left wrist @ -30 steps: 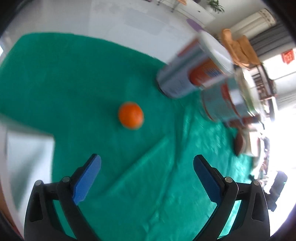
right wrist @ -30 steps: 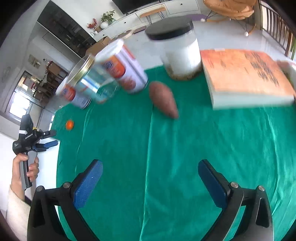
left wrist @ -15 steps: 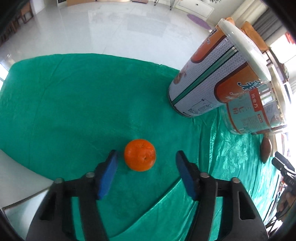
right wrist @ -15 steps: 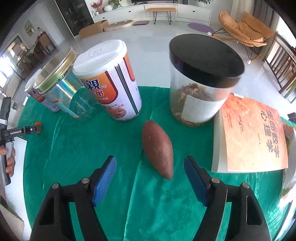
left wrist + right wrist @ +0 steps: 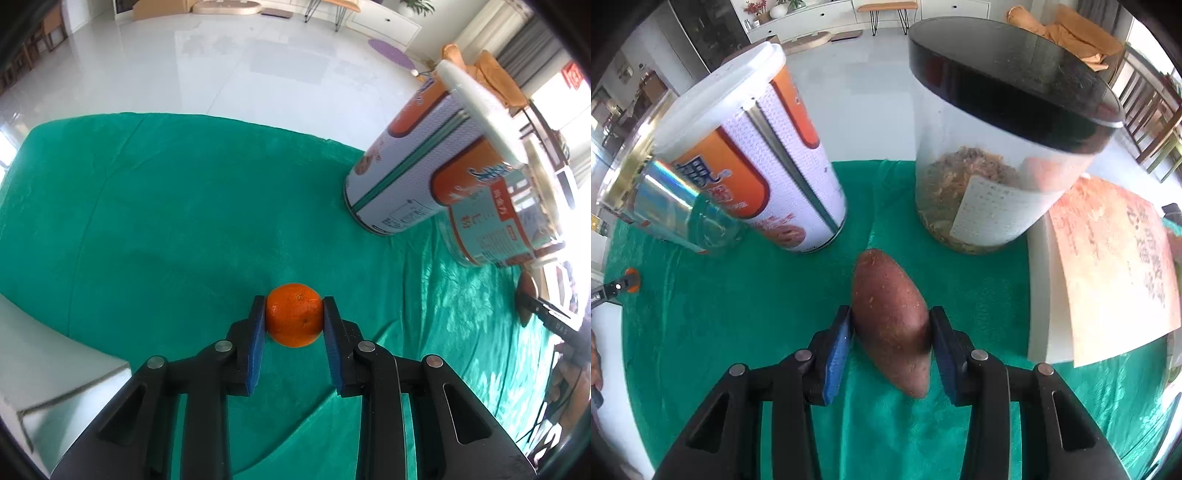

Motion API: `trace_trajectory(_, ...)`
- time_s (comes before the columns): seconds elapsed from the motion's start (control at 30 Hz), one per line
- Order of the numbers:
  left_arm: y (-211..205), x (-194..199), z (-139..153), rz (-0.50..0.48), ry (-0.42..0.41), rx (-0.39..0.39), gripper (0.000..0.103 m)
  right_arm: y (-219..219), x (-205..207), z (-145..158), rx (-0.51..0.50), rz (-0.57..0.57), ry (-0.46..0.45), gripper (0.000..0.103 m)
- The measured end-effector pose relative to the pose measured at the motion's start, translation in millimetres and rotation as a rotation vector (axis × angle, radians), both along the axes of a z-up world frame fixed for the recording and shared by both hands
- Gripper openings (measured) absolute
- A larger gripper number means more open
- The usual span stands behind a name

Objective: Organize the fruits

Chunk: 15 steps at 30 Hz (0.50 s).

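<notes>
Your left gripper (image 5: 294, 317): blue pads pressed on either side of a small orange mandarin (image 5: 294, 315), which sits on the green tablecloth (image 5: 147, 206); the jaws have just been closing and now clamp the fruit. Your right gripper (image 5: 891, 332): jaws have just been closing, the sweet potato (image 5: 892, 325) between them; both blue pads meet its reddish-brown sides at the thick middle, the tapered ends pointing away from you and back toward you, the tuber lying on the same cloth. Beyond the sweet potato, to the left: an upright white-and-orange tin (image 5: 768, 158) with a white plastic lid, and just beside it a second can (image 5: 665, 199) with a gold rim and shiny wall. Beyond, to the right: a clear jar (image 5: 993, 177) with a black lid, holding brownish dried contents. At the far right: an orange-covered book (image 5: 1108, 266) lying flat, near the jar. From the right wrist view, the mandarin shows at the far left edge of the cloth, well apart from the sweet potato.
</notes>
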<state>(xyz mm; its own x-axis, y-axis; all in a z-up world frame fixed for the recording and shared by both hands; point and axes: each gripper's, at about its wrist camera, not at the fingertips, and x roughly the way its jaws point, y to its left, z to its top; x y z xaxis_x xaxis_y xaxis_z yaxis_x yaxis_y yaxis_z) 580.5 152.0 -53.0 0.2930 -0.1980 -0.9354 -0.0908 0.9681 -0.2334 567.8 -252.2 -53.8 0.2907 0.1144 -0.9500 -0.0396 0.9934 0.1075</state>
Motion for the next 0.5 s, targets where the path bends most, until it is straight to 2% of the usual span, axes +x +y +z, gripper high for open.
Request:
trace_trajectory(0.13,-3,-28,15,-0.019,-0.01,-0.033,0.029,-1,-23,13,0.041,0.01,0.002,0.042)
trace_trajectory(0.23,-12,-66,27,-0.042,-0.008,-0.068,0.029,-2,-57,26,0.126,0.009,0.033,0.042)
trace_trajectory(0.33,-27,-118,42,-0.093,-0.006,-0.069,0.029,3,-112,35,0.273,0.028,0.083,0.042)
trace_trajectory(0.43,-50,-188,54,-0.169,-0.024,-0.052,0.029,11,-177,37,0.377,0.043,0.126,0.042)
trace_trajectory(0.5,-67,-242,54,-0.223,-0.034,-0.078,0.029,22,-222,34,0.391,0.065,0.142,0.042)
